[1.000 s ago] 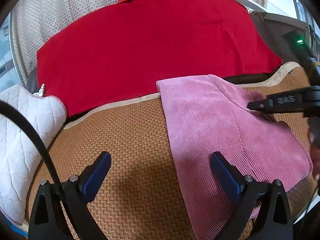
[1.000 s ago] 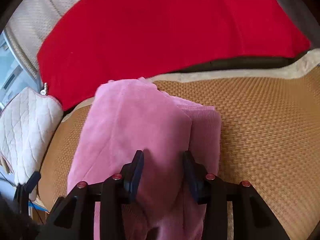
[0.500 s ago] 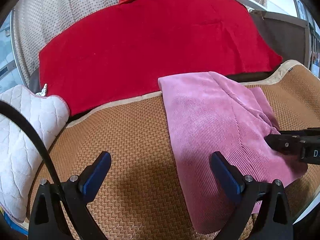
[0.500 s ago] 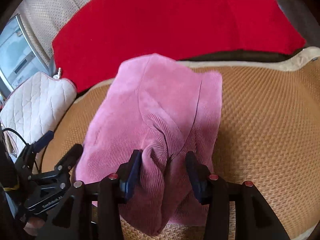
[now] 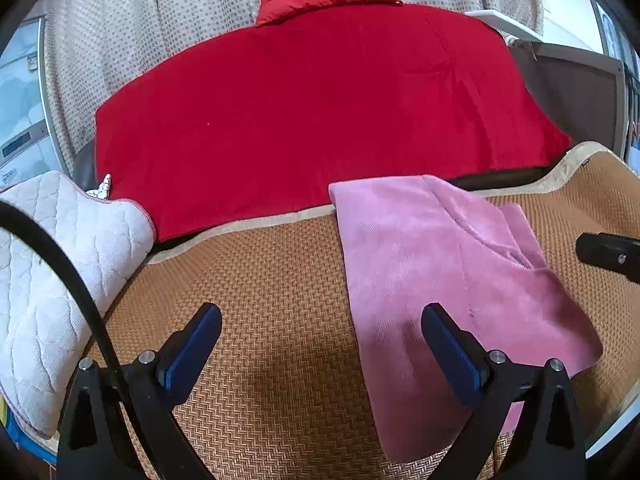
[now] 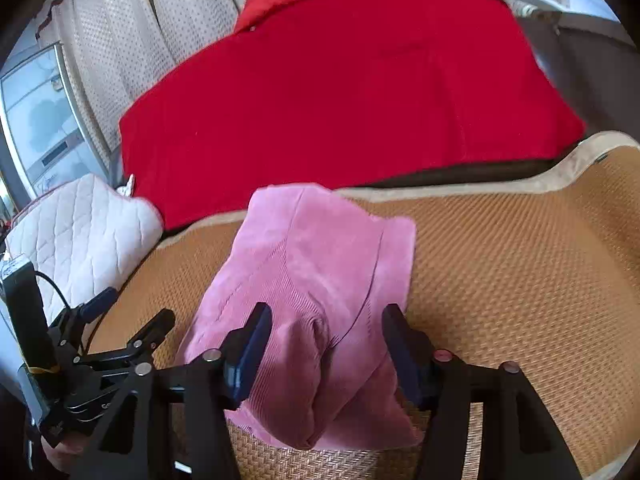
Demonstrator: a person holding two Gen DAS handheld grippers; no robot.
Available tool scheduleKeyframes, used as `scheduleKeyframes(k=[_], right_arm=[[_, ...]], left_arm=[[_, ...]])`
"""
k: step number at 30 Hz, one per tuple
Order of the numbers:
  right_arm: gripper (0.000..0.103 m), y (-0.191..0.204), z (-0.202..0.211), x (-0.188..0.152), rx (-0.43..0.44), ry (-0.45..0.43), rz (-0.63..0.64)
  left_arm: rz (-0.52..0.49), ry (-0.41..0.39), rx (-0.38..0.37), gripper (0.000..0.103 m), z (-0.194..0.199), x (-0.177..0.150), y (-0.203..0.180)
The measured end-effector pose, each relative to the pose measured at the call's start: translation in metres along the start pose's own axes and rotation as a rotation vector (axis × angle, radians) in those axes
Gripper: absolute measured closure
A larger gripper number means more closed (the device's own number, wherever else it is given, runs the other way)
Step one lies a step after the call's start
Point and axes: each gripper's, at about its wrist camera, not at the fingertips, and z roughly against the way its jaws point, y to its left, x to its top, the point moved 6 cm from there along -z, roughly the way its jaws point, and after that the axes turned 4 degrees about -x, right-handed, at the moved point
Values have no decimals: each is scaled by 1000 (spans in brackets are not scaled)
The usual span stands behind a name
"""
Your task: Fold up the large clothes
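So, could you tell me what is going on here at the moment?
A person holding a two-finger tool in each hand is folding a pink corduroy garment on a woven mat. The garment lies folded into a narrow stack. The right tool is open, its fingers on either side of the garment's near end. The left tool is also open, over the mat beside the garment's left edge, holding nothing. A red blanket lies behind and a white quilted cushion to the left.
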Motion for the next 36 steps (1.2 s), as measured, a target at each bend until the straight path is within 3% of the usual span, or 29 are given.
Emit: scheduleKeyframes(k=[16,28,36], right_arm=[[38,-26,19,-4,-59,-17,14],[38,-44,18,-9,-76,2,-1],[38,-36,10,-14,-68,22,20]], left_arm=[[35,-37,46,3,21,14,-17],[20,-11,33,3,18,16,-32],[34,-23,23,3,19,17,-32]])
